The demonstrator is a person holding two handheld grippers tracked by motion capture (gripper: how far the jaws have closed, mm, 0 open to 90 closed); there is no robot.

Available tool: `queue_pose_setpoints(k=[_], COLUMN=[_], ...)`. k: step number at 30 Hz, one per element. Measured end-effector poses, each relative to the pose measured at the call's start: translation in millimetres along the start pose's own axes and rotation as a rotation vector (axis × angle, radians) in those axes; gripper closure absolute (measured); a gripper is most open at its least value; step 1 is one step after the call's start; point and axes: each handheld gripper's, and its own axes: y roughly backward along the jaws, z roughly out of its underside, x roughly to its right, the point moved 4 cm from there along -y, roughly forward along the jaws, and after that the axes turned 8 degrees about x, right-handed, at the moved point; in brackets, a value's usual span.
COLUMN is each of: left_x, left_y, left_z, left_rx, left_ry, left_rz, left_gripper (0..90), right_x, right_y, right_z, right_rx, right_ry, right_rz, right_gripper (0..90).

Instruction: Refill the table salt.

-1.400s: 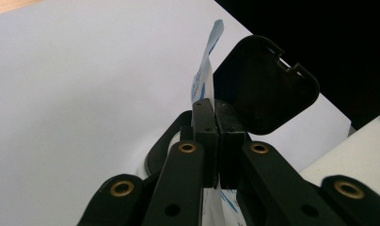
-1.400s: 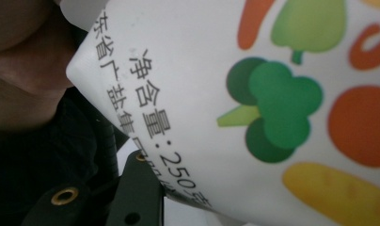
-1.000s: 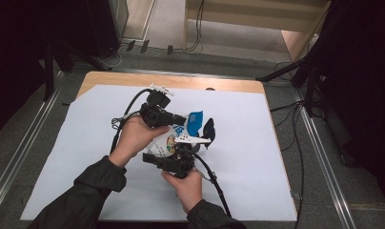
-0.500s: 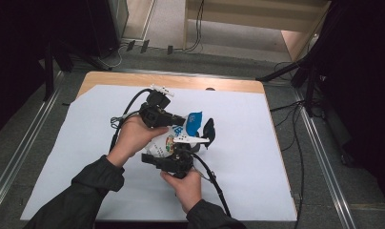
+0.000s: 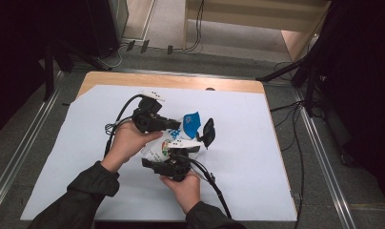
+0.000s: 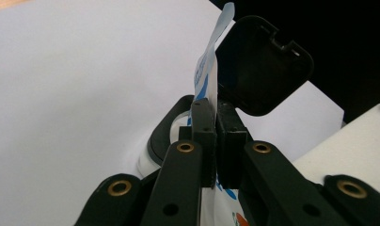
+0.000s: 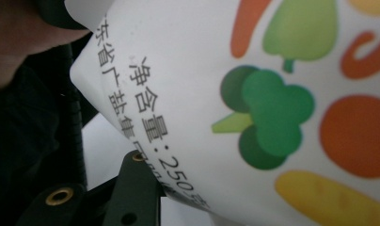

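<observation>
Where the wooden surface [image 5: 109,80] is covered by a pale sheet [image 5: 276,167], a person's two forearms come in from the near edge and meet at its middle. Dark floor with metal rails and loose cables surrounds it on every side.

A white pouch [image 5: 167,145] printed with vegetables sits between the hands, its black flip cap [image 5: 208,132] hanging open toward the right. The left tool [image 5: 174,125] is clamped shut on the pouch's blue and white top flap [image 6: 208,70]. The right tool [image 5: 174,155] lies against the pouch's lower side; its jaws stand part open around the body, but whether they press on it I cannot tell.

Bare sheet spreads wide to the left, right and far edge.
</observation>
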Motion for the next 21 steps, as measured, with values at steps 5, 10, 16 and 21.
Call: queue_pose_setpoints(k=[5, 10, 16, 21], left_x=[-2.3, -5.6, -7.5, -9.1], left_y=[5.6, 10.7, 16.3, 20.0], left_z=[6.2, 10.5, 15.0, 16.2], left_rx=[0.011, 0.011, 0.009, 0.016], left_ry=[0.004, 0.010, 0.004, 0.010], left_rz=[0.008, 0.011, 0.012, 0.010], left_gripper=[89.1, 90.0, 90.0, 90.0], right_x=[1.5, 2.5, 3.1, 2.9], right_y=[-2.6, -3.2, -4.1, -3.9], right_z=[5.3, 9.7, 15.4, 17.2], right_rx=[-0.021, -0.021, -0.029, -0.025], right_ry=[0.058, 0.088, 0.131, 0.138], right_rz=[0.026, 0.043, 0.069, 0.072], right_gripper=[64.7, 64.1, 64.1, 63.8])
